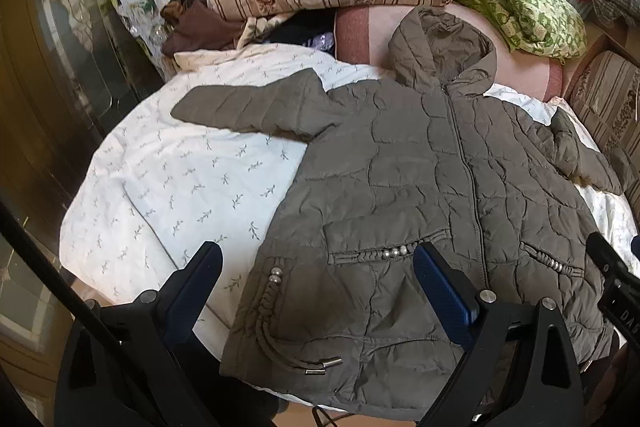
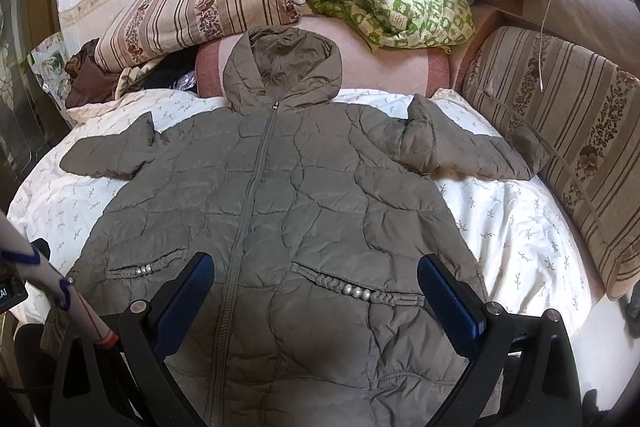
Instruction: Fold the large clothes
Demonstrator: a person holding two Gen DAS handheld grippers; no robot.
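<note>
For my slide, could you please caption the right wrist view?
Open right gripper above a zipped olive-grey quilted hooded jacket spread flat on a white leaf-print bedsheet.

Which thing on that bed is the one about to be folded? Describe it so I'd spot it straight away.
Start at the bed's white quilt with its small leaf sprigs. Spread flat on it, front up, lies the olive-grey quilted jacket, zipped shut, sleeves out to both sides, hood toward the striped pillow. Unlike the crumpled green patterned cloth behind it, it is plain, puffy, and has braided pocket trims with silver beads.
</note>
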